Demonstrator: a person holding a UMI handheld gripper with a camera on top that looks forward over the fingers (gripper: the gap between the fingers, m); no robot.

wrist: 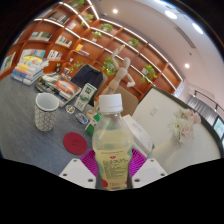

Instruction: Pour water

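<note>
Since the whole pour comes down to where the mug sits relative to the bottle, that's what I'm looking at. The gripper (115,165) has one clear plastic water bottle (114,150) pinched between its two pink pads (90,162), both fingers pressing on its sides down near the label, so it's held. The bottle stands upright, its long axis running straight up away from the fingers, and its white cap (110,101) looks like it's on, so I'd guess that needs sorting before any water comes out.

One mug (46,111), white with a speckled pattern, sits on the grey table (25,140) off to the left of the bottle and a bit beyond the fingers, well apart from them. So the coming move, as I read it, is a shift left and forward, then a tilt toward the mug's open mouth.

Count: one bottle, one mug, one gripper. There's also a pile of books and boxes (70,80) behind the mug, a reddish round thing (76,143) on the table just left of the bottle, and bookshelves (60,30) along the back wall. I can't tell how full the bottle is.
</note>
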